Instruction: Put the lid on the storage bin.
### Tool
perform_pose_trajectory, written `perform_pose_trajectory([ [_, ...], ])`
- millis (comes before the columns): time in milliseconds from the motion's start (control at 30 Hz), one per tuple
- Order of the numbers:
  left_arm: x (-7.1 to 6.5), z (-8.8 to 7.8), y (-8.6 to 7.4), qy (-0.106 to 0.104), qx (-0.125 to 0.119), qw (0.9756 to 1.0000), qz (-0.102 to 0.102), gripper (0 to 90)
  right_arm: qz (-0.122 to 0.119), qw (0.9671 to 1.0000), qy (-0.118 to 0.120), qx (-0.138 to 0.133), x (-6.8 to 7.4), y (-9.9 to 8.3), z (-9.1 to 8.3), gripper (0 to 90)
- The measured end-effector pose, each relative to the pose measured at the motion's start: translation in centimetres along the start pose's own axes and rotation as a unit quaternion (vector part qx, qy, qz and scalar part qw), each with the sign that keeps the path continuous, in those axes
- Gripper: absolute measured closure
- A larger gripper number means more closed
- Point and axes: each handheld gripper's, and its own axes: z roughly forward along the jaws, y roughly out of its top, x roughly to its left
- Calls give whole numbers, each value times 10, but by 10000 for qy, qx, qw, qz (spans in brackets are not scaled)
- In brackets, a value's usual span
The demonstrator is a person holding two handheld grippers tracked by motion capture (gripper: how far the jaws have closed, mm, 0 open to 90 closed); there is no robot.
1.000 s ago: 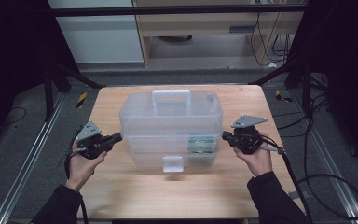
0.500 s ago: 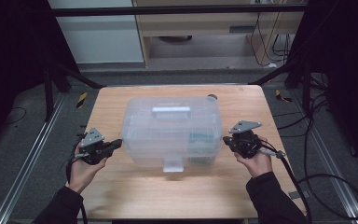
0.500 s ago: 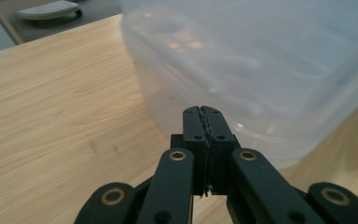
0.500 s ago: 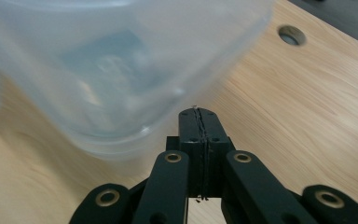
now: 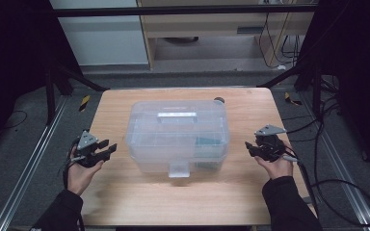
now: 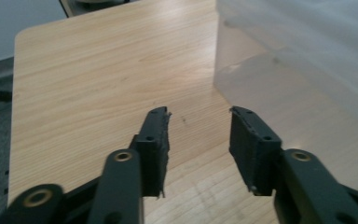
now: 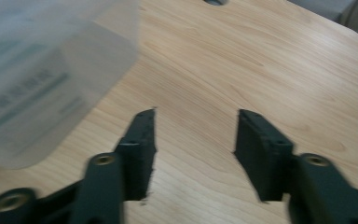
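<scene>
Now both tongs stand apart with nothing between them: the left tongs (image 5: 105,148) and the right tongs (image 5: 251,148) have just been opening, and each hangs beside its end of the clear plastic storage box (image 5: 178,134), near it but not touching. The box sits upright in the middle of the tabletop (image 5: 125,197), lid on, handle flat, latch facing the person. To finish the release well, I would draw both hands straight outward and level, so neither pad catches a wall and shifts the box.
</scene>
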Motion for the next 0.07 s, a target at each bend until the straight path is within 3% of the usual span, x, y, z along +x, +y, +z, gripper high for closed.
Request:
perform_pose_trajectory([
  [67,5,1,-2,58,-23,10000,-75,491,138,9999,-68,-1,-6,-6,2,358],
])
